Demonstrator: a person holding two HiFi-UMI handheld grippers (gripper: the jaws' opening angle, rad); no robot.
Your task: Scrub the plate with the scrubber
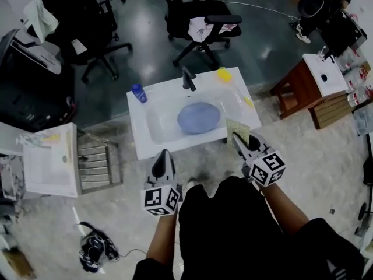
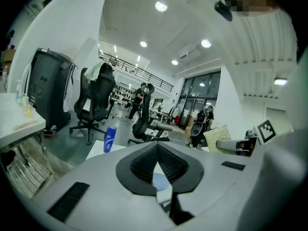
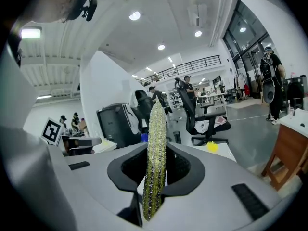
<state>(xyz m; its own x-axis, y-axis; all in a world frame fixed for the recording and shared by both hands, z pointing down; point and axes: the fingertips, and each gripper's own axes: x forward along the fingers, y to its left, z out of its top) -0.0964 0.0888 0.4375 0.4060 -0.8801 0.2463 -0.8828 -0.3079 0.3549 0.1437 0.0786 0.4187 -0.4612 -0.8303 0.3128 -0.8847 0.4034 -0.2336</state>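
1. Right gripper (image 3: 155,163): jaws clamped on a thin yellow-green scrubber (image 3: 157,124), standing on edge.
2. Left gripper (image 2: 156,154): jaws pressed together, holding nothing.
3. The blue plate (image 1: 199,117) lies flat in a white sink (image 1: 140,134), apart from both grippers.
4. A blue bottle (image 1: 139,93) stands on the sink's rim; office chairs (image 1: 201,22) stand on the grey floor behind.

Glossy white sink (image 1: 137,128); in it, a smooth, matt blue plate (image 1: 199,118). Scrubber (image 3: 155,148): coarse, glittery yellow-green woven mesh.

Plate (image 1: 199,118) in sink (image 1: 140,140) basin; bottle (image 1: 139,93) far-left corner, faucet (image 1: 188,79) mid far edge, puff (image 1: 224,74) far-right corner, scrubber (image 1: 237,127) over near-right edge.
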